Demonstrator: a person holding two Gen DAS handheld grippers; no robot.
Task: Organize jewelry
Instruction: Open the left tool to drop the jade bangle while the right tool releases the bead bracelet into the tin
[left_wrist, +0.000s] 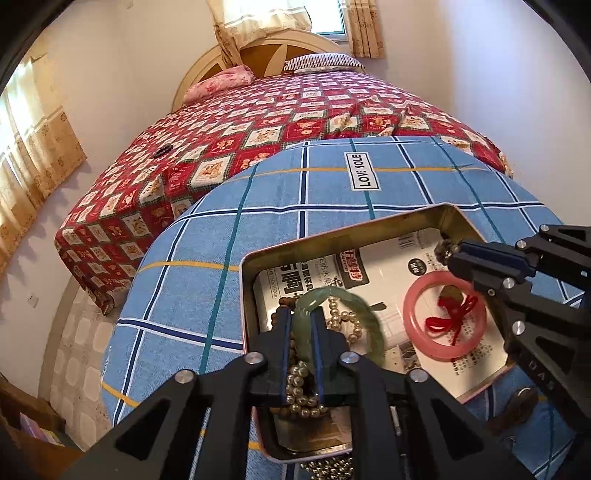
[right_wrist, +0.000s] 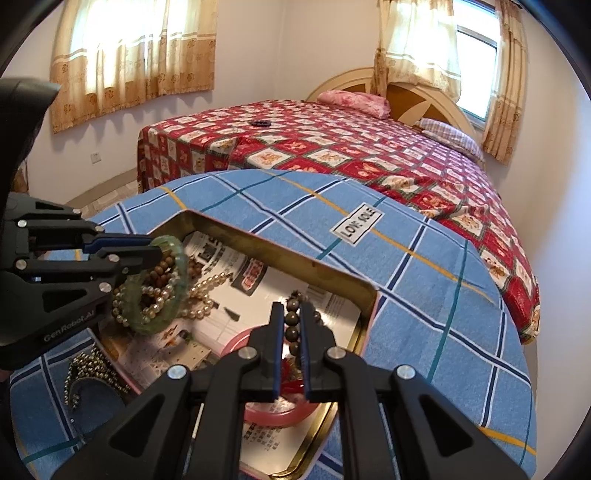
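An open metal tin (left_wrist: 248, 291) lined with printed paper sits on a blue plaid cloth (left_wrist: 295, 192). My left gripper (left_wrist: 301, 314) is shut on a green jade bangle (left_wrist: 369, 314) and holds it over the tin's left part; it also shows in the right wrist view (right_wrist: 157, 251), with the bangle (right_wrist: 144, 325) hanging. A pearl strand (left_wrist: 347, 317) and wooden beads lie under it. My right gripper (right_wrist: 291, 310) is shut on a dark bead bracelet (right_wrist: 291, 321) above the tin's far right corner (left_wrist: 448, 253). A pink bangle (left_wrist: 410, 317) with a red cord knot (left_wrist: 448, 319) lies in the tin.
A dark metal-bead ornament (right_wrist: 90, 369) lies on the cloth beside the tin (right_wrist: 332, 269). Behind stands a bed with a red patterned cover (left_wrist: 258, 122); a small dark bracelet (left_wrist: 162, 151) lies on it. Curtained windows and white walls surround it.
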